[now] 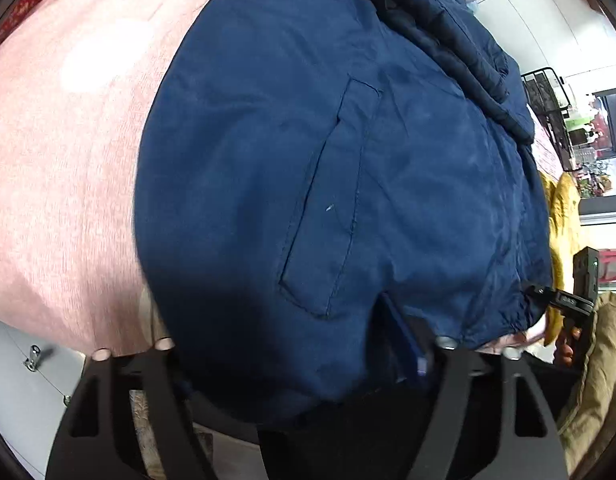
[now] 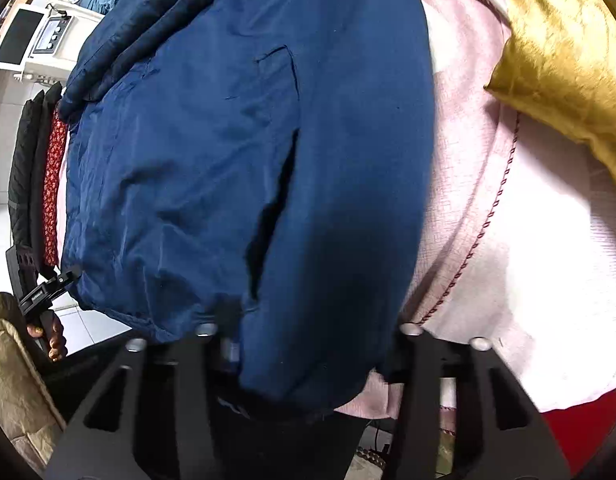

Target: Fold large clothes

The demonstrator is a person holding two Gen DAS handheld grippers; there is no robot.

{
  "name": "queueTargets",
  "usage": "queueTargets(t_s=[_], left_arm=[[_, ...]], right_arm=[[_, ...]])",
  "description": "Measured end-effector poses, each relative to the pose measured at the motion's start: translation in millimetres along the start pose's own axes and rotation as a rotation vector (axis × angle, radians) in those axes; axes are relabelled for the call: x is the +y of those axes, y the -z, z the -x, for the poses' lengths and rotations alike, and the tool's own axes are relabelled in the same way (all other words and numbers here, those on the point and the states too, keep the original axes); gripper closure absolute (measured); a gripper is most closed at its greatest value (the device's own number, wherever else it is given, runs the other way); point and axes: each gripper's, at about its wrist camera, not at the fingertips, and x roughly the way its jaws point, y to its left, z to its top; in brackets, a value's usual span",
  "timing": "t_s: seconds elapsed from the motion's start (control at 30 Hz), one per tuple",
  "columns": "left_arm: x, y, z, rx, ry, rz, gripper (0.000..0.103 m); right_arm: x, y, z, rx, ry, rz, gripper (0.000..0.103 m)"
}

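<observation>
We find the navy jacket [image 1: 308,160] lying spread on a pink bedspread [image 1: 67,160], its hem toward both cameras and its darker quilted lining [image 1: 460,40] bunched at the far end. A welt pocket [image 1: 328,208] runs down the front panel in the left wrist view; in the right wrist view a second pocket [image 2: 271,208] gapes as a dark slit.

The left gripper [image 1: 303,364] hangs steeply over the near hem. Its fingers [image 1: 452,392] stand partly open with the hem fabric bulging up between them; we cannot tell whether the pads press on the cloth. The right gripper [image 2: 308,344] is in the same position at the other end of the hem, fingers [image 2: 187,380] also partly apart, cloth between them, and again contact at the pads is hidden by the fabric.

Each camera catches the other tool at the frame edge: the right gripper appears in the left wrist view beside the hem corner, held by a hand [image 1: 568,348], and in the right wrist view the left gripper is seen held by a hand [image 2: 49,336] below a tan sleeve [image 2: 11,368].

Beyond the jacket, a gold cushion [image 2: 568,64] rests on the bedspread to the right, just apart from the garment. A red patterned cloth [image 2: 51,184] lies along the jacket's left side. A microwave [image 2: 31,36] sits on a white counter [image 2: 67,52] in the background, and a black wire rack [image 1: 548,96] stands past the bed
</observation>
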Motion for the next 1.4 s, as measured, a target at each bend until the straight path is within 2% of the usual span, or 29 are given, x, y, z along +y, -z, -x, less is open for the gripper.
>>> queueTargets(t_s=[0.13,0.2,0.3,0.53,0.67,0.87,0.9,1.0,1.07,1.13,1.3,1.4], left_arm=[[-4,-2,10,0.02,0.006,-0.04,0.057],[-7,-4,14,0.03,0.004,-0.065,0.066],[-15,-10,18,0.041,-0.003,-0.104,0.073],[-33,-38,39,-0.018,-0.001,-0.132,0.079],[-50,-74,57,-0.09,0.0,-0.166,0.079],[-71,-154,77,-0.2,-0.023,-0.21,0.079],[-71,-167,80,-0.213,-0.028,-0.21,0.08],[-75,-212,89,-0.268,-0.066,-0.194,0.08],[-78,-243,97,-0.304,-0.04,-0.163,0.08],[-89,-275,104,-0.335,-0.058,-0.174,0.08],[-112,-339,108,-0.352,-0.109,-0.197,0.08],[-118,-372,97,-0.334,-0.112,-0.177,0.08]], right_arm=[[9,-2,10,0.001,-0.018,0.029,0.076],[11,-3,14,0.002,-0.029,0.038,0.079],[13,-5,19,0.005,-0.063,0.018,0.081],[21,-20,47,-0.045,-0.142,0.019,0.085],[42,-47,71,-0.119,-0.155,0.079,0.085],[71,-120,94,-0.206,-0.12,0.183,0.086],[74,-140,100,-0.231,-0.112,0.187,0.086],[75,-185,115,-0.29,-0.127,0.145,0.086],[74,-220,128,-0.329,-0.17,0.108,0.086],[84,-251,137,-0.351,-0.181,0.102,0.086],[100,-313,146,-0.366,-0.184,0.078,0.086],[92,-348,137,-0.349,-0.225,-0.001,0.086]])
